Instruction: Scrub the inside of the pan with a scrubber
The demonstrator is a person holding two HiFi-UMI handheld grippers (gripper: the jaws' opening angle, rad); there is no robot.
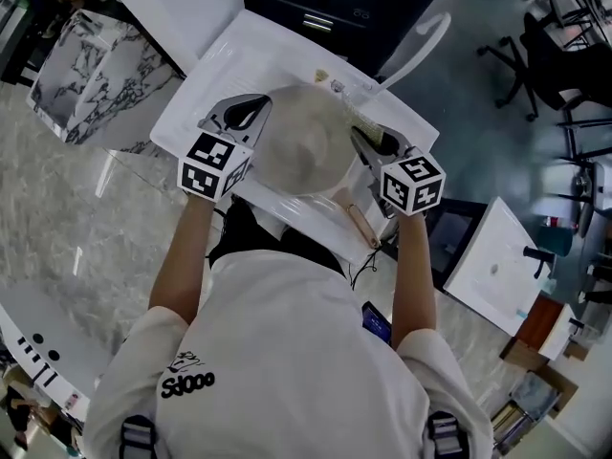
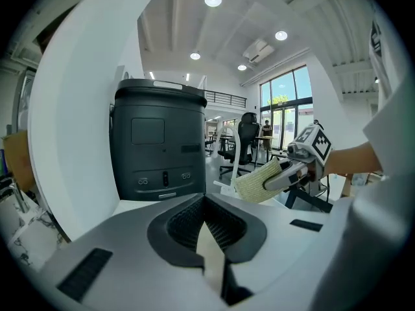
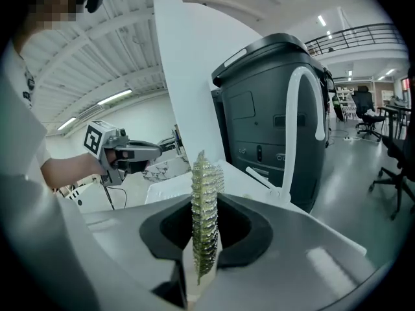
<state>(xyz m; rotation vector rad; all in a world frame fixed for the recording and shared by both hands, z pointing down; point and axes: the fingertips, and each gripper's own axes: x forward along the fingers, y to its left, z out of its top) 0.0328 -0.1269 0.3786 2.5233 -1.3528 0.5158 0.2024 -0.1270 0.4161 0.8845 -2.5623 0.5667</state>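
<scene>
Gripped the pan (image 1: 301,146) by its rim with the left tool (image 2: 208,237), up over the white sink (image 1: 204,76) — pinched the scrubber (image 3: 206,186) edge-on in the right tool (image 3: 205,241), seemingly soft and light, best held mid-body — pan stiff, likely slippery.

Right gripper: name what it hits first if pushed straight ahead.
Probably the pan, whose pale wall rises just past the scrubber held in its jaws; slightly right of that it would reach the dark machine. Depth unclear.
</scene>
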